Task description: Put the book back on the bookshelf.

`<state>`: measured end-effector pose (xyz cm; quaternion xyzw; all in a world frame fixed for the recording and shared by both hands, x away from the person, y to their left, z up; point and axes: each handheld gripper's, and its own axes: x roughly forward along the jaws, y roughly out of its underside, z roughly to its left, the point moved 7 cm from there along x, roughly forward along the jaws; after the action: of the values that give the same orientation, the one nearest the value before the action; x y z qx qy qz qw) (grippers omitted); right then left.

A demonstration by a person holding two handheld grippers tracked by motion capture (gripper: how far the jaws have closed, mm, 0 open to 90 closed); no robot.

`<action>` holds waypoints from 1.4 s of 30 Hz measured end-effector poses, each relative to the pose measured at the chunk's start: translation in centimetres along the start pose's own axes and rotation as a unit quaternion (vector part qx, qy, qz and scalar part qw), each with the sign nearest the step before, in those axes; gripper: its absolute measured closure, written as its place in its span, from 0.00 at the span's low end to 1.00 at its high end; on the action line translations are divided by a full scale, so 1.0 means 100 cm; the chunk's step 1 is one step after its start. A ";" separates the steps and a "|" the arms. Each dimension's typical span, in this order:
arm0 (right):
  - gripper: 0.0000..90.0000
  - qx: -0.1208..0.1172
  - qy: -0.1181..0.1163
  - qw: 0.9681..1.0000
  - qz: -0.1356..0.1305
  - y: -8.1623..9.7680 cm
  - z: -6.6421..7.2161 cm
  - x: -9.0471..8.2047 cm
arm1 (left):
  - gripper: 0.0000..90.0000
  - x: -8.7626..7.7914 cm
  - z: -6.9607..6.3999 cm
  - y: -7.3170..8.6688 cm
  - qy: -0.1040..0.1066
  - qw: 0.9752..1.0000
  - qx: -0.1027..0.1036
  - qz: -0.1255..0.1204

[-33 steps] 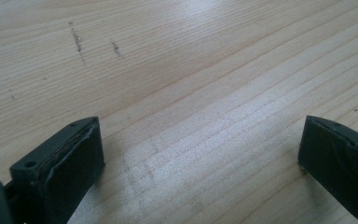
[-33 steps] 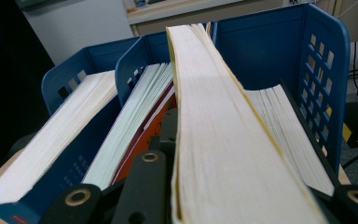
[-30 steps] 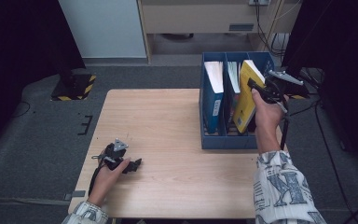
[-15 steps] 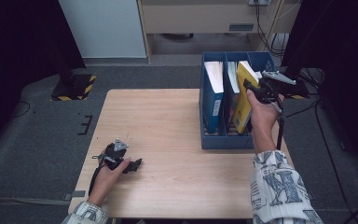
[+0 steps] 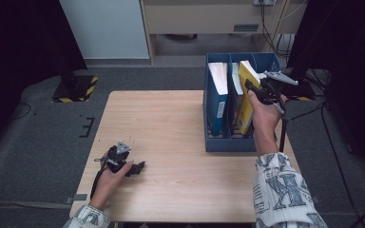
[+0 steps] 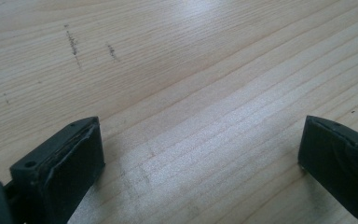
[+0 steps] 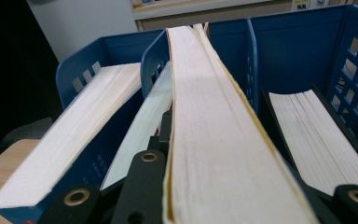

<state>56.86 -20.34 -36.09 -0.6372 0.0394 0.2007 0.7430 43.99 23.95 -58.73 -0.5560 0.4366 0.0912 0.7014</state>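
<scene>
Right claw (image 5: 253,88) pinches the yellow book (image 5: 245,102), which stands tilted in the middle compartment of the blue rack (image 5: 228,142) at the desk's (image 5: 171,137) right edge. Left claw (image 5: 134,167) rests on the desk near the front left, jaws spread with nothing between them.

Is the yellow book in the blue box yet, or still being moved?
Done: other books stand in the blue file box. In hand: the right gripper clamps the yellow book, tilted in the middle slot. The left gripper rests open on the table. Left: letting go.
</scene>
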 end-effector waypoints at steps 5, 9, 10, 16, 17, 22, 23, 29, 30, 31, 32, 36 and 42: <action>0.83 0.006 0.001 1.000 0.004 0.007 -0.003 0.004 | 0.00 0.000 0.000 0.000 0.001 1.000 0.000 0.000; 0.83 0.008 0.002 1.000 0.006 0.012 -0.005 0.006 | 0.00 0.000 0.000 0.000 0.001 1.000 0.000 0.000; 0.83 0.007 0.001 1.000 0.008 0.013 -0.006 0.006 | 0.00 0.000 0.000 0.000 0.001 1.000 0.000 0.000; 0.83 0.012 0.008 1.000 0.010 0.021 -0.011 0.009 | 0.00 0.000 0.000 0.000 0.002 1.000 0.003 0.002; 0.83 0.012 0.008 1.000 0.012 0.022 -0.011 0.010 | 0.00 0.000 0.000 0.000 0.002 1.000 0.003 0.002; 0.83 0.015 0.012 1.000 0.012 0.025 -0.013 0.012 | 0.00 0.000 0.000 0.000 0.002 1.000 0.003 0.002; 0.83 0.016 0.013 1.000 0.012 0.025 -0.013 0.012 | 0.00 0.000 0.000 0.000 0.002 1.000 0.003 0.002; 0.83 0.020 0.019 1.000 0.015 0.032 -0.016 0.015 | 0.00 0.000 -0.001 0.000 0.002 1.000 0.003 0.002; 0.83 0.022 0.019 0.999 0.015 0.034 -0.016 0.015 | 0.00 0.000 -0.001 0.000 0.002 1.000 0.004 0.002; 0.83 0.022 0.020 0.999 0.016 0.035 -0.017 0.015 | 0.00 0.000 -0.001 0.000 0.002 1.000 0.004 0.002; 0.83 0.022 0.021 0.999 0.016 0.036 -0.017 0.016 | 0.00 0.000 -0.001 0.000 0.003 1.000 0.004 0.002; 0.83 0.022 0.022 0.999 0.020 0.039 -0.018 0.017 | 0.00 0.001 -0.001 -0.001 0.003 1.000 0.004 0.002; 0.83 0.025 0.025 0.999 0.019 0.041 -0.020 0.018 | 0.00 0.001 -0.001 -0.001 0.003 1.000 0.004 0.002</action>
<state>57.46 -21.41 -40.79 -0.6225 0.0748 0.1981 0.7534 44.02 23.83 -58.74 -0.5525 0.4403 0.0887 0.7022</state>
